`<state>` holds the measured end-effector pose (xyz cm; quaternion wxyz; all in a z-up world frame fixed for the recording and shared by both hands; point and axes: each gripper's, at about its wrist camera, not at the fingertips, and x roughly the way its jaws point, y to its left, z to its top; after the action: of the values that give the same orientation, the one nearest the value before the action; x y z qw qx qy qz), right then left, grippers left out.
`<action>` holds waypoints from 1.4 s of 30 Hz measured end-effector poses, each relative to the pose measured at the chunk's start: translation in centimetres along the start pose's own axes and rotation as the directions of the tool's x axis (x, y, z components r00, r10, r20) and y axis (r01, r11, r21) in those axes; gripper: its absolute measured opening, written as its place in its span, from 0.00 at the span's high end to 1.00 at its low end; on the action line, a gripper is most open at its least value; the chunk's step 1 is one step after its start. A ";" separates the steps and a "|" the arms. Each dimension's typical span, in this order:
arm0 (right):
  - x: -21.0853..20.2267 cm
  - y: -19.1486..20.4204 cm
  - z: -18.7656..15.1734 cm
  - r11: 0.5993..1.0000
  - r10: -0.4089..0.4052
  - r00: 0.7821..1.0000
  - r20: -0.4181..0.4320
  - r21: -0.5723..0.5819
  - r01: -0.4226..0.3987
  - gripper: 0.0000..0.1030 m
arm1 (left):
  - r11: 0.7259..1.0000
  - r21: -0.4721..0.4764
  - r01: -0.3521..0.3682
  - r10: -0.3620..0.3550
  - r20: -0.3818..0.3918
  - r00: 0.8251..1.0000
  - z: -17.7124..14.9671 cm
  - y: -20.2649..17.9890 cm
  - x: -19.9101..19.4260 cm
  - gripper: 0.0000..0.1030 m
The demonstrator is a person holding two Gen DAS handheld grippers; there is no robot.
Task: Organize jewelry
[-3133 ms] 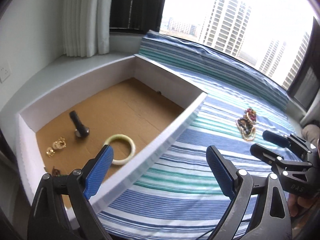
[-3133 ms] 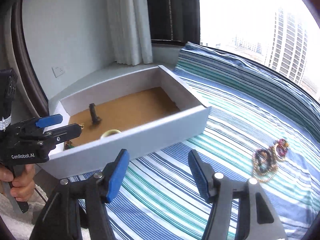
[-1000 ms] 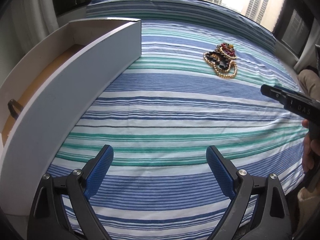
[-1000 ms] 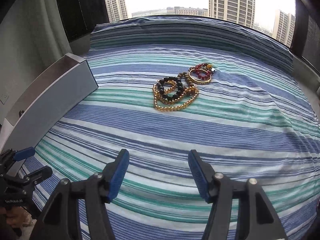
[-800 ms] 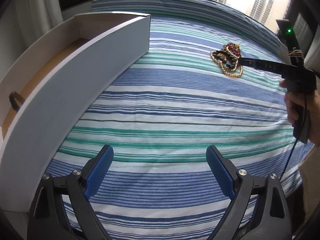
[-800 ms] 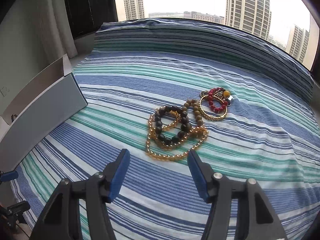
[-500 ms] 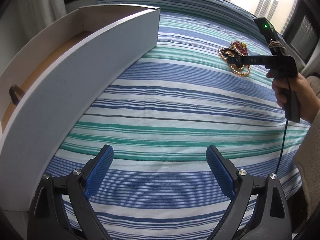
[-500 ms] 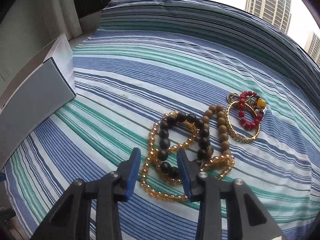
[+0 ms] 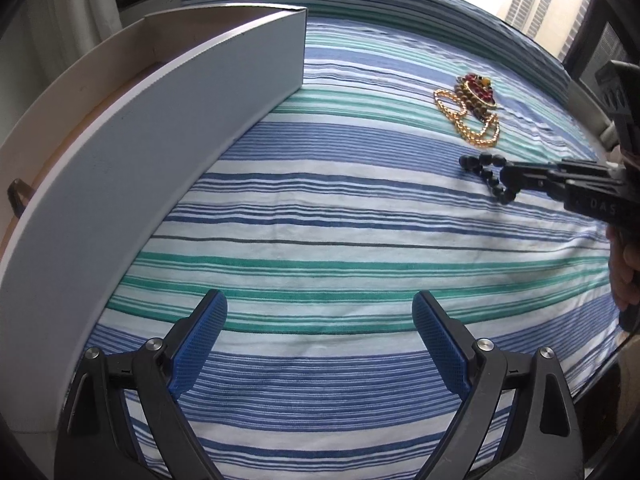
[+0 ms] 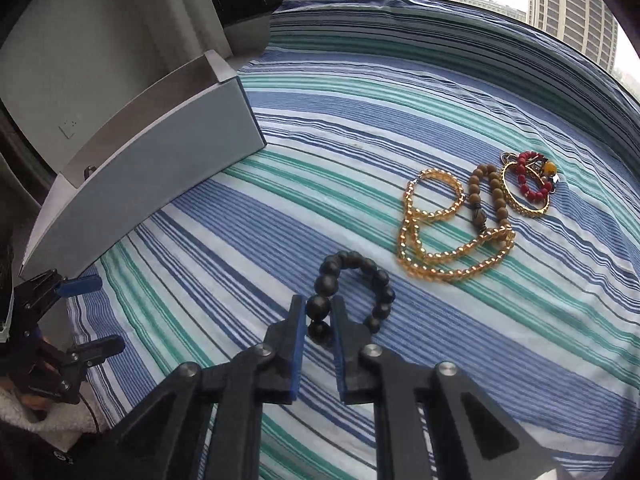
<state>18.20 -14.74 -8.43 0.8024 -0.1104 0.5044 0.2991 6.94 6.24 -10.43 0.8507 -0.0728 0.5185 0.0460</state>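
Note:
My right gripper (image 10: 318, 304) has its jaws closing, with a bead of the black bead bracelet (image 10: 325, 283) pinched between the pads. The bracelet lies apart from the other jewelry, its loop trailing ahead of the fingers. In the left wrist view the right gripper (image 9: 506, 178) comes in from the right with the black bracelet (image 9: 482, 160) at its tip. On the sheet beyond lie an amber bead necklace (image 10: 404, 240), a brown wooden bead bracelet (image 10: 476, 184) and a gold bangle (image 10: 524, 210) with red beads. My left gripper (image 9: 320, 312) is open over bare sheet.
A white open-top box (image 9: 180, 112) stands at the left on the striped bed sheet (image 9: 320, 220); a dark object (image 9: 16, 200) shows inside it. A person's hand (image 9: 624, 276) holds the right gripper. Windows with high-rise buildings lie behind the bed.
The right gripper came down onto the jewelry pile, its jaws narrowed around the black bead bracelet, and the bracelet now lies clear of the pile. The left gripper stayed nearly still and open.

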 end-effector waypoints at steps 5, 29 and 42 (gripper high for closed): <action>0.3 3.6 -4.9 0.999 0.009 1.000 -0.026 -0.034 -0.010 0.87 | 1.000 0.022 -0.001 0.001 0.006 1.000 1.1 -0.6 0.3 0.08; -8.6 0.2 -14.5 0.930 -0.053 0.967 0.251 0.366 -0.044 0.53 | 0.892 0.425 0.156 -0.129 -0.091 0.987 16.9 -17.4 14.2 0.19; -8.6 -0.9 -15.3 0.914 -0.071 0.961 0.267 0.404 -0.044 0.53 | 0.894 0.338 0.294 -0.275 -0.104 0.956 15.8 -14.3 10.0 0.96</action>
<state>4.71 -25.93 -8.17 0.8722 0.0977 0.4381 0.1947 27.61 -5.13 -11.11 0.8334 0.0035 0.5247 -0.1737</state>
